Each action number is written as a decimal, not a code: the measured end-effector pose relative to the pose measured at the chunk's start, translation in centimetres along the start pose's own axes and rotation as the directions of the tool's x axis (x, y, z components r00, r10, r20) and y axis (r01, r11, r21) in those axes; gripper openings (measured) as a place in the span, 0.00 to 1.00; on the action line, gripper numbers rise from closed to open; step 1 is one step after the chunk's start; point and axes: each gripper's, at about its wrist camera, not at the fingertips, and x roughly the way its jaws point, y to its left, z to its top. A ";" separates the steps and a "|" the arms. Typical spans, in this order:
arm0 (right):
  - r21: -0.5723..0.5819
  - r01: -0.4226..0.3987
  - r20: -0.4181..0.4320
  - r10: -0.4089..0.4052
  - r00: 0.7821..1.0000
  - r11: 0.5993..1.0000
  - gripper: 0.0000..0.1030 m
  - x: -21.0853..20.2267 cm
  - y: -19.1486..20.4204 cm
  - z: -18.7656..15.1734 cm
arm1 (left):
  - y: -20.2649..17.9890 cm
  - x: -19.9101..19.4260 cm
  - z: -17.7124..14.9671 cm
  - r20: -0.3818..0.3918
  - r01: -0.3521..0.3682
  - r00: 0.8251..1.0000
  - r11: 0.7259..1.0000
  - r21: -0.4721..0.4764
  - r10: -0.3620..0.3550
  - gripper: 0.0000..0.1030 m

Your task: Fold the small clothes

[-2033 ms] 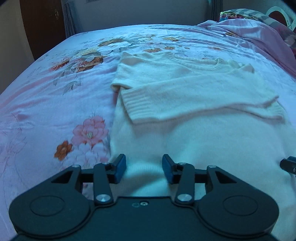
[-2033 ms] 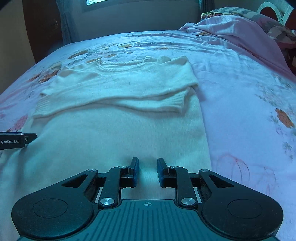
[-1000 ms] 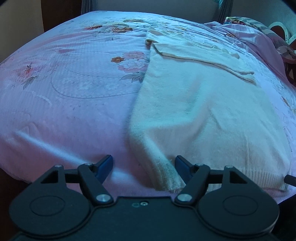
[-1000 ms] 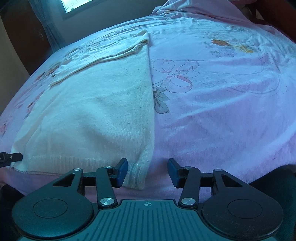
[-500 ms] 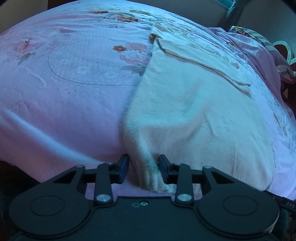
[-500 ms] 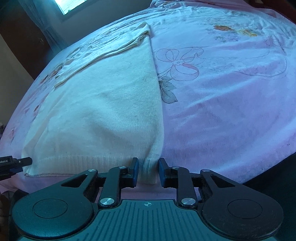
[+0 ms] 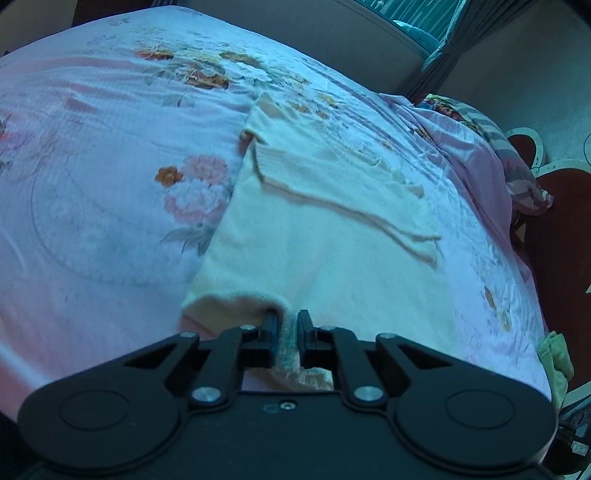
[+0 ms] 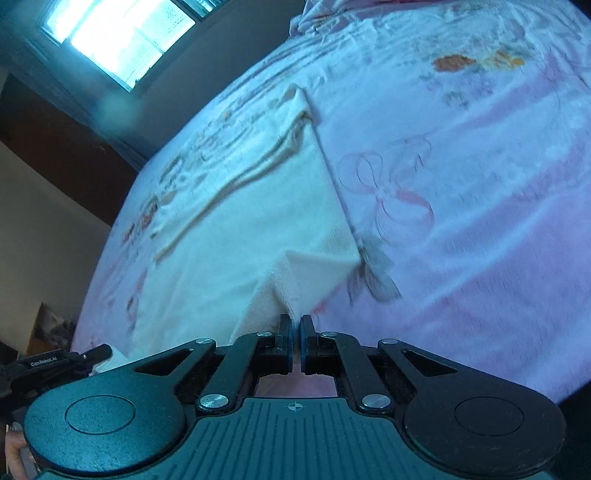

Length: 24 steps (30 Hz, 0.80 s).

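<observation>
A cream knit sweater (image 7: pixel 325 236) lies on a pink floral bedsheet (image 7: pixel 92 206), sleeves folded across its chest. My left gripper (image 7: pixel 287 325) is shut on the sweater's near left hem corner and lifts it off the sheet. In the right wrist view the sweater (image 8: pixel 236 221) runs away to the upper left. My right gripper (image 8: pixel 295 328) is shut on the near right hem corner, which is raised and pulled into a peak. The left gripper's tip (image 8: pixel 59 363) shows at the lower left of the right wrist view.
A bunched pink blanket and patterned pillow (image 7: pixel 491 147) lie at the bed's far right. A dark red headboard (image 7: pixel 554 236) stands at the right. A window (image 8: pixel 122 33) is beyond the bed. The bed's near edge is just under both grippers.
Both grippers have closed fully on the hem corners and lifted them; the hem now rises off the sheet and folds forward. Both views have tilted and risen.
</observation>
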 end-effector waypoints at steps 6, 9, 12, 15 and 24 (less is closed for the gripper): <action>-0.005 -0.001 0.073 0.001 0.997 1.000 0.03 3.6 1.9 6.5 | -0.5 4.6 5.9 0.030 -0.037 0.999 0.999 -0.026 0.038 0.08; 0.033 0.025 0.086 -0.027 0.996 0.999 0.03 6.5 1.4 9.1 | -0.3 7.2 7.9 0.026 -0.066 0.997 0.997 -0.048 0.067 0.08; 0.046 0.076 0.082 -0.080 0.993 0.996 0.03 9.4 0.6 10.9 | 0.1 9.7 9.1 0.009 -0.128 0.992 0.991 -0.037 0.129 0.08; 0.003 0.125 0.076 -0.125 0.989 0.992 0.03 10.9 0.3 11.3 | 0.4 10.8 9.2 -0.015 -0.171 0.985 0.985 0.025 0.172 0.10; -0.137 0.158 0.080 -0.148 0.986 0.978 0.03 10.0 0.7 9.5 | -0.6 9.4 6.1 -0.141 -0.077 0.981 0.938 0.337 0.131 0.23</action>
